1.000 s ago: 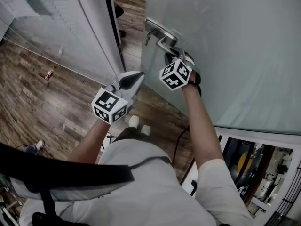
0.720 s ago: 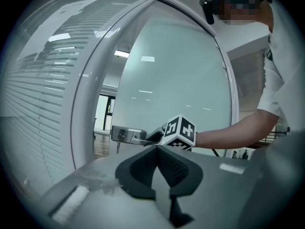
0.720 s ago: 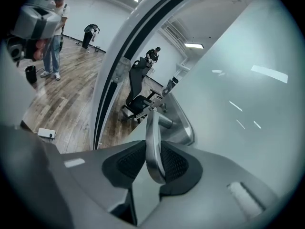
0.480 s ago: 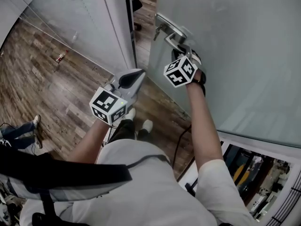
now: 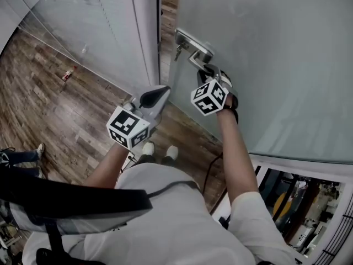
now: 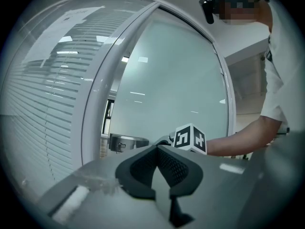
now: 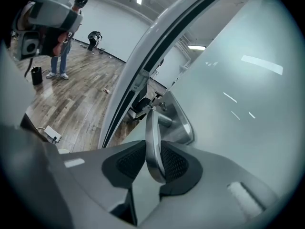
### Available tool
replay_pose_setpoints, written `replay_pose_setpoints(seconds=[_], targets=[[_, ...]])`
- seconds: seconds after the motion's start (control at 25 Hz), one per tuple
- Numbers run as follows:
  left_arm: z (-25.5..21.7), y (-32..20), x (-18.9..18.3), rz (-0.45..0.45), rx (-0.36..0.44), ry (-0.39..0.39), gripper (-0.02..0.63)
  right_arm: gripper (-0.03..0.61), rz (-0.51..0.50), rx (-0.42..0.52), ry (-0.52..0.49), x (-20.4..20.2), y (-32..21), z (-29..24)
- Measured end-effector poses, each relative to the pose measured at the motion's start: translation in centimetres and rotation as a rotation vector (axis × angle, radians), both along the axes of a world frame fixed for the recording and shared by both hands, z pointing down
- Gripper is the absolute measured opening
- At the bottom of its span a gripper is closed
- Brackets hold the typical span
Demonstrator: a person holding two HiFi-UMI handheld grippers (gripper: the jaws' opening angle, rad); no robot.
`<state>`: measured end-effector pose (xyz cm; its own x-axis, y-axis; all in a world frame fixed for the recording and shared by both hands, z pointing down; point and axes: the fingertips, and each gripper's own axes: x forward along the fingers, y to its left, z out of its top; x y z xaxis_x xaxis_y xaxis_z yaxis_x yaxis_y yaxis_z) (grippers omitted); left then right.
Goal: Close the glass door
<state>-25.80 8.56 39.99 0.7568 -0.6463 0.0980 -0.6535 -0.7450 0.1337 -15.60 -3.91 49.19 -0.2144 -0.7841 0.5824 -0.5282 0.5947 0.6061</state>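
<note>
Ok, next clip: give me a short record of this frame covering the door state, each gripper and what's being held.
glass door: ajar, with a narrow gap to the door frame
right gripper: fingers closed on the door handle
left gripper: fingers together, holding nothing
floor: wood planks
task status: door not yet shut
</note>
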Motion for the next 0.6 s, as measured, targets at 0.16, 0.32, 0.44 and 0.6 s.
replay_pose_setpoints(seconds=[0.16,0.32,0.44,0.6], targets=[[-0.1,0.6,-0.9,0.021,0.0,0.015,0.0,0.104,0.002,0.018,0.006,-0.4,1.7,0.3],[0.1,0.5,-2.2,0.038,0.004,0.015,0.0,0.107,0.009,0.062,0.008,-1.1,2.8,0.4],[0.2,-0.3,-3.1,0.049,0.0,0.012,0.0,0.11,0.019,0.088,0.003,-1.7,2.9,0.5],[0.2,-0.8,-3.5,0.062,-0.01,0.009,0.0,0.113,0.027,0.131,0.012,-2.1,3.2,0.3]])
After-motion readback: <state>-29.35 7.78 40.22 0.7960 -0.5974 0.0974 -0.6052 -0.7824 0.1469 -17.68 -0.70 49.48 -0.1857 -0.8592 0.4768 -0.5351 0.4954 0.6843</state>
